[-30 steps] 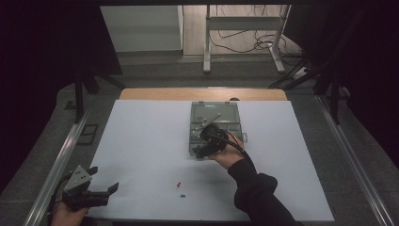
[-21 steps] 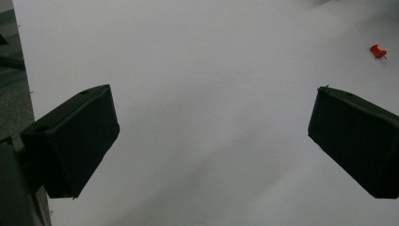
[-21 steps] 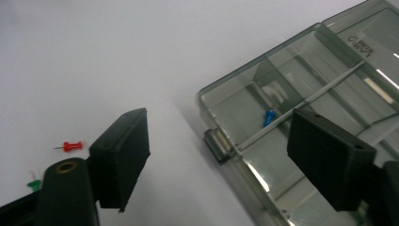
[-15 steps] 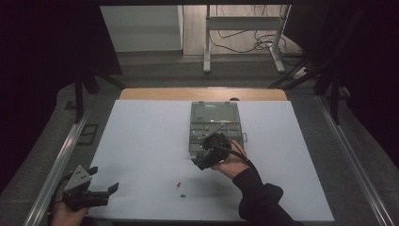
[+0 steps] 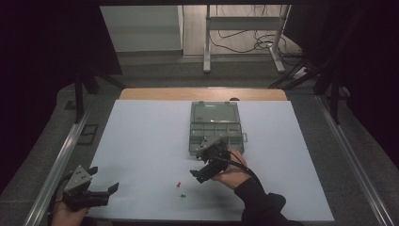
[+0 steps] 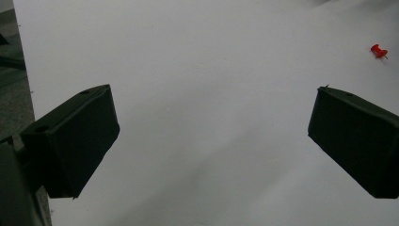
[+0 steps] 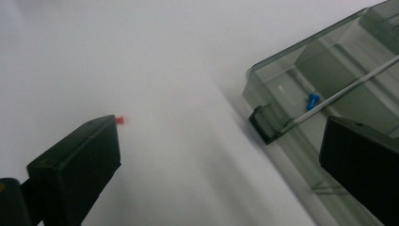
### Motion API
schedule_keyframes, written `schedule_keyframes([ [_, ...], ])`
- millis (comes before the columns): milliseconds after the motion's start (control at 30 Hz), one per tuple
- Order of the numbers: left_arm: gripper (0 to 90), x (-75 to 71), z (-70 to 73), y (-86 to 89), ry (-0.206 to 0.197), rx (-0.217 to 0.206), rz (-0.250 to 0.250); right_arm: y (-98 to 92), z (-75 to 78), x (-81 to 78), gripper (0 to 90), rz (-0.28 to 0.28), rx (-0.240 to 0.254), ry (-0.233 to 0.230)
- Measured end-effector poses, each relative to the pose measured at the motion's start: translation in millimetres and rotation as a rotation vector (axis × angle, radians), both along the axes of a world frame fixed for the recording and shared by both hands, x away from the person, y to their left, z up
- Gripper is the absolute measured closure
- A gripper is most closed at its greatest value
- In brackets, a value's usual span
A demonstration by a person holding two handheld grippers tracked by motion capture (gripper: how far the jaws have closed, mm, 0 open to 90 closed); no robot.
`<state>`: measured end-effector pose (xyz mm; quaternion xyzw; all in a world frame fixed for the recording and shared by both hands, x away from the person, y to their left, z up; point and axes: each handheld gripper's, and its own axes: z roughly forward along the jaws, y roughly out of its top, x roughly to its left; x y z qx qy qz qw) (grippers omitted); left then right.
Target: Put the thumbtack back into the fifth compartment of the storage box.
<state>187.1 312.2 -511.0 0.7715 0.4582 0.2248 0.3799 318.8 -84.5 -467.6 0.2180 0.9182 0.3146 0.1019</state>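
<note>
A clear grey compartment box (image 5: pixel 214 132) lies open at the table's middle, its lid (image 5: pixel 215 113) folded back. My right gripper (image 5: pixel 201 162) hovers open just in front of the box's near edge. A red pushpin (image 5: pixel 179 184) and a green pushpin (image 5: pixel 182 194) lie on the white table a little nearer and to its left. In the right gripper view the gripper (image 7: pixel 221 155) is empty, with the red pushpin (image 7: pixel 121 120) beyond its left jaw and the box (image 7: pixel 282 89), holding a blue pushpin (image 7: pixel 313 100), at right. My left gripper (image 5: pixel 103 180) rests open at the near left corner; its own view (image 6: pixel 211 127) catches the red pushpin (image 6: pixel 378 51) far right.
The white sheet (image 5: pixel 141 141) covers most of the table, with a wooden strip (image 5: pixel 155 94) at the far edge. Metal rails (image 5: pixel 61 155) run along both sides. Table legs and cables (image 5: pixel 244 42) stand on the floor beyond.
My right gripper has drawn back from over the box toward the near side, ending close to the two pushpins. The left gripper has stayed put.
</note>
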Motion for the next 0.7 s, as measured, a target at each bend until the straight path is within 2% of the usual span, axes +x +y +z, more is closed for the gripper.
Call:
schedule_keyframes([
  [300,2.7,-0.2,0.0,0.0,-0.001,0.001,0.000,4.4,-5.4,-16.1,0.9,0.017,-0.054,0.036],
  [533,2.7,-0.2,0.0,-0.2,-0.002,0.004,-0.001,10.5,-10.3,-29.8,12.7,0.050,-0.068,0.054],
  [700,2.6,-0.2,0.1,-0.2,-0.001,0.007,-0.001,14.9,-15.6,-38.0,24.5,0.083,-0.066,0.060],
])
